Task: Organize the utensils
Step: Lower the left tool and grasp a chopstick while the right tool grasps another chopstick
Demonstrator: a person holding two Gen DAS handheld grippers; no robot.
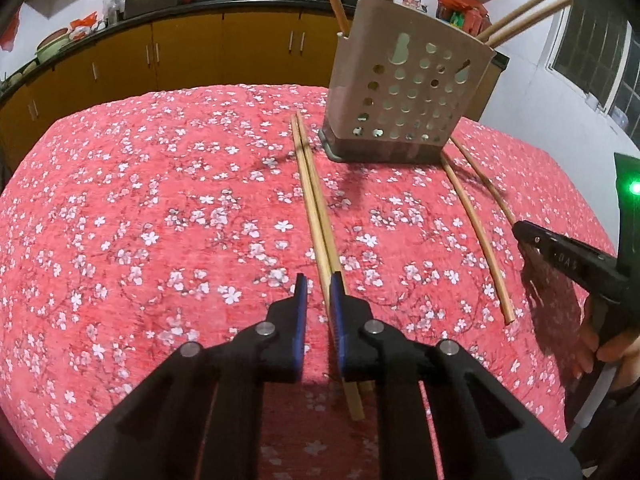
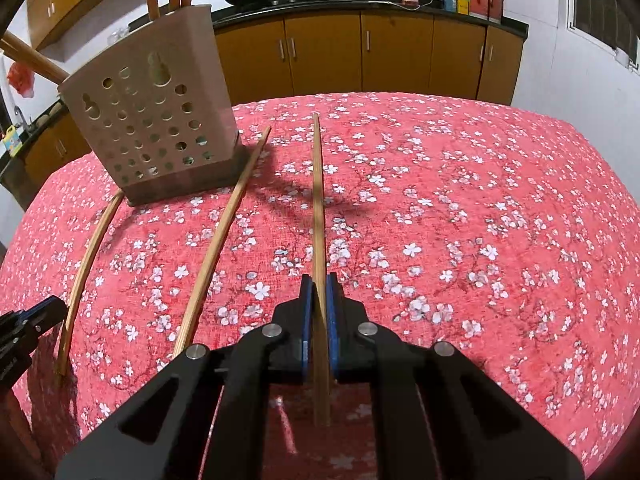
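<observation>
Chopsticks: pale wooden pair point(image 1: 316, 216), lying mid-frame on the floral surface point(image 1: 140, 220).
Left gripper point(image 1: 319, 292): jaws closed around that pair.
Right gripper point(image 2: 319, 292): jaws grip a single chopstick point(image 2: 318, 200).

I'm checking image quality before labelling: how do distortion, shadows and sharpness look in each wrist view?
Left wrist view: fisheye bends the bamboo chopsticks and red floral tablecloth; dark corners; green light glare at right edge. Right wrist view: same bending; perforated beige utensil holder casts a soft shadow; both sharp, evenly lit.
</observation>
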